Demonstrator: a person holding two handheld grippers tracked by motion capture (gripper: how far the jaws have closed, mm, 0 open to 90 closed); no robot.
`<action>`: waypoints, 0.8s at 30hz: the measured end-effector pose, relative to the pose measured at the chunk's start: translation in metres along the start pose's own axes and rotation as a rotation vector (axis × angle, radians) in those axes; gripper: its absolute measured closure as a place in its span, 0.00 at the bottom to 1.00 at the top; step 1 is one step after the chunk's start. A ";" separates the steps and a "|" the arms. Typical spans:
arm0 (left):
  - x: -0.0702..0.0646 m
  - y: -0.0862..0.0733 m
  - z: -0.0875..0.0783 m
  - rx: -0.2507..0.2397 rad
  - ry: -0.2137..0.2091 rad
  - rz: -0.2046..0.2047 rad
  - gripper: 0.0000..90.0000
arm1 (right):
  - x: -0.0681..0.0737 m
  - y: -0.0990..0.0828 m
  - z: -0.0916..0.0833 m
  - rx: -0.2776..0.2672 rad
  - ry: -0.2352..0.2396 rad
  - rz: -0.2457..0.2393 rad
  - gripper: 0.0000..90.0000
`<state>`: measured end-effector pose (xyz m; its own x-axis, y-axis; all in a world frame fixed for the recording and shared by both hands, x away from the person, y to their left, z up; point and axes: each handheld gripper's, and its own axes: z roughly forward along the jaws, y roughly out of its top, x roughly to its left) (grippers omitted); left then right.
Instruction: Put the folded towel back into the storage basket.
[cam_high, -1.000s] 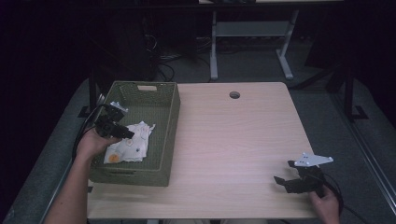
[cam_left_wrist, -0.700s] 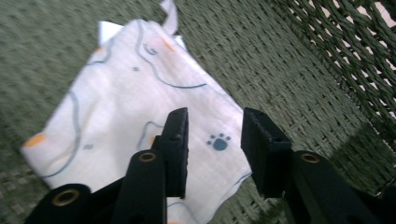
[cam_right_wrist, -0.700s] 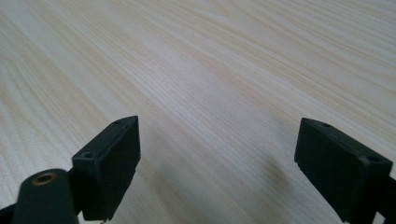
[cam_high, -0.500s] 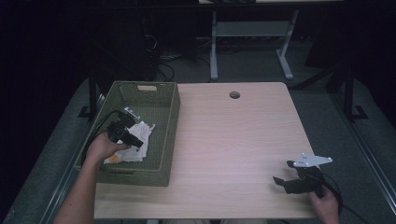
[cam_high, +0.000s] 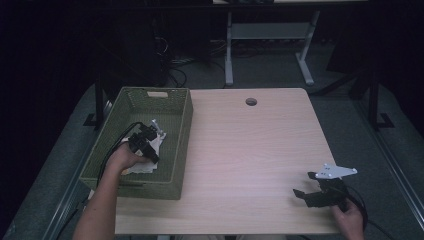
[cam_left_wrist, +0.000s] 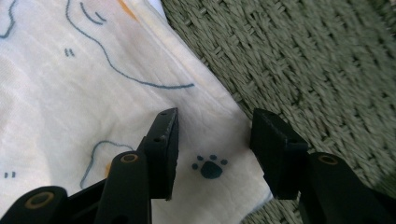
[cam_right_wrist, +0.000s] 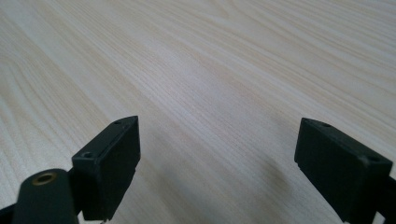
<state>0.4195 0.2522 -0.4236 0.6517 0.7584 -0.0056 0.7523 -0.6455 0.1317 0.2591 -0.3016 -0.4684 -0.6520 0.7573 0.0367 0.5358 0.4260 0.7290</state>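
Now | left gripper (cam_left_wrist: 212, 140): jaws apart, straddling near-right edge of white printed cloth (cam_left_wrist: 93, 93) in green woven basket (cam_high: 172, 125), table's left | right gripper (cam_high: 320, 192): jaws wide apart, near-right on pale wooden table (cam_high: 250, 150), far from cloth

High view overlooks table (cam_high: 250, 150); gripper views sit close, perhaps touching

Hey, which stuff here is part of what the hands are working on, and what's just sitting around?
In play:
- left tongs, open, down over the cloth
- white printed cloth
- green woven basket holding the cloth

Just there:
- right tongs, open over bare table
- cable hole in the tabletop
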 end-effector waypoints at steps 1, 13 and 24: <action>-0.002 0.001 0.000 0.001 0.008 0.000 0.61 | 0.000 0.000 0.000 0.000 0.000 0.000 0.15; -0.007 0.000 -0.009 -0.029 0.011 0.021 0.98 | 0.001 0.000 -0.002 -0.002 0.000 -0.005 0.15; -0.024 -0.001 -0.024 -0.058 -0.103 0.082 0.97 | 0.002 0.001 -0.003 -0.010 0.001 -0.013 0.15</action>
<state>0.4008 0.2370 -0.3999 0.7192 0.6885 -0.0938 0.6916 -0.6961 0.1929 0.2567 -0.3010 -0.4657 -0.6594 0.7513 0.0281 0.5219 0.4305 0.7364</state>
